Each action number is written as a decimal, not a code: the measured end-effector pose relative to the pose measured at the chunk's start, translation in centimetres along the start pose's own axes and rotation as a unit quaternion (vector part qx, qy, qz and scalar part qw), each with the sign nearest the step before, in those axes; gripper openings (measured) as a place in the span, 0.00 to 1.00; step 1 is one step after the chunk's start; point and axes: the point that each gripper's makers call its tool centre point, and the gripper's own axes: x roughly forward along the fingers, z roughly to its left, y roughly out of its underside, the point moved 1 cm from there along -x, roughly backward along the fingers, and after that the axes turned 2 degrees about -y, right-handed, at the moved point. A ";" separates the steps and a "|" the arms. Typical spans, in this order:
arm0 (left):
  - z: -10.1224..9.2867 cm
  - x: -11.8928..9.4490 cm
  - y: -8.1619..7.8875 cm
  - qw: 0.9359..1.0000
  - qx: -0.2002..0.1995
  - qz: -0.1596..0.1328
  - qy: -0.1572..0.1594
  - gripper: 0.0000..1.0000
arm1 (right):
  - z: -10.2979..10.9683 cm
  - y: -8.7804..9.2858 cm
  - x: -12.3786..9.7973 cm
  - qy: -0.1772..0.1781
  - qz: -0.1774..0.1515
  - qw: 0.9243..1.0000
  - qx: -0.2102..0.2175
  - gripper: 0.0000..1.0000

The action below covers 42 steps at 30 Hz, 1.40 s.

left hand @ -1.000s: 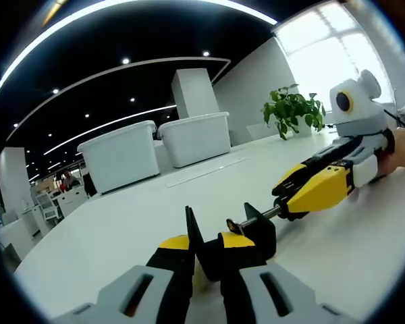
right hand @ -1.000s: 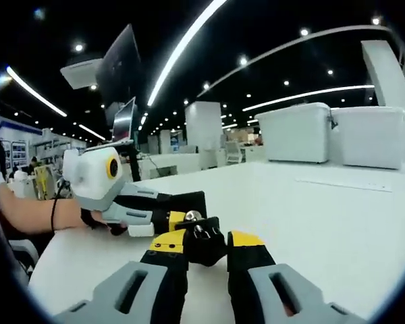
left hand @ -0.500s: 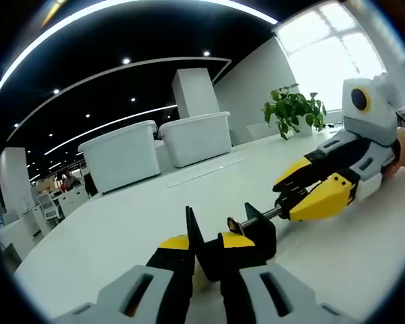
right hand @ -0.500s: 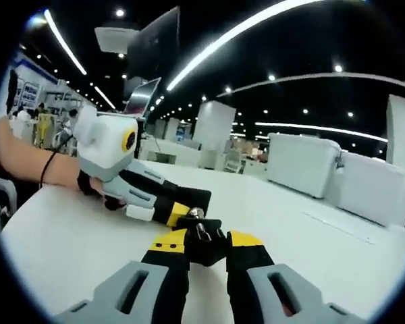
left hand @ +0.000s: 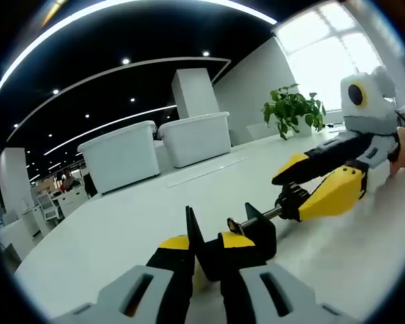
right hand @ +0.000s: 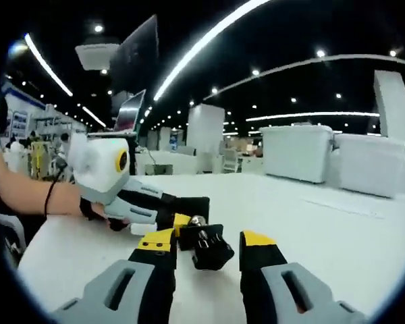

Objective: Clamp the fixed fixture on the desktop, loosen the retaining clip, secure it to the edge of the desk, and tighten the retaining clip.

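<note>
A black clamp fixture [left hand: 251, 233] rests on the white desktop [left hand: 108, 236], and my left gripper [left hand: 206, 246] is shut on its body. Its screw rod [left hand: 260, 215] runs out to a black knob [left hand: 288, 197]. My right gripper [left hand: 289, 196] stands open around that knob, one yellow jaw above it and one below. In the right gripper view the knob [right hand: 210, 251] lies between the spread jaws of my right gripper [right hand: 206, 237], with a gap on each side. My left gripper [right hand: 182, 214] comes in from the left, holding the fixture's far end.
Two white lidded bins [left hand: 121, 155] [left hand: 196, 138] stand at the back of the desk, with a potted plant [left hand: 291, 111] by the window. A person's forearm [right hand: 27, 202] holds the left gripper near the desk edge. A dark monitor [right hand: 131, 67] rises behind it.
My right gripper's jaws have spread apart and let go of the knob they were closed on. The right gripper view has tilted. The left gripper holds still.
</note>
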 end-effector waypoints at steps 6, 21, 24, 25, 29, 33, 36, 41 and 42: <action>0.0 0.0 0.0 1.000 0.000 0.000 0.000 0.14 | -0.1 0.3 -0.2 -0.007 0.005 0.999 0.047 0.34; -0.1 0.0 0.0 1.000 0.000 -0.001 0.003 0.14 | -0.3 1.4 -0.1 0.002 0.031 0.997 0.069 0.25; -0.1 0.0 0.0 1.000 0.000 -0.001 0.003 0.14 | -0.1 1.5 -0.1 0.002 0.031 0.998 0.055 0.25; -0.1 0.0 0.0 1.000 0.000 -0.001 0.003 0.14 | 0.0 1.5 -0.2 0.002 0.032 0.999 0.030 0.24; 0.0 0.0 0.0 1.000 0.000 -0.001 0.001 0.14 | -0.4 1.7 0.1 0.008 0.041 0.997 -0.064 0.23; 0.1 -0.1 0.0 1.000 0.000 0.000 -0.001 0.14 | 0.3 1.7 0.2 0.008 0.040 0.995 -0.092 0.23; 0.1 0.0 0.0 1.000 0.000 0.000 -0.001 0.14 | 0.1 1.6 0.1 0.013 0.040 0.991 -0.124 0.23; 0.1 -0.1 0.0 1.000 0.000 0.000 -0.001 0.14 | 0.4 1.6 0.2 0.019 0.041 0.993 -0.112 0.24; 0.1 -0.1 0.0 1.000 0.000 0.000 -0.001 0.14 | 0.2 1.8 0.2 0.023 0.048 0.996 -0.078 0.24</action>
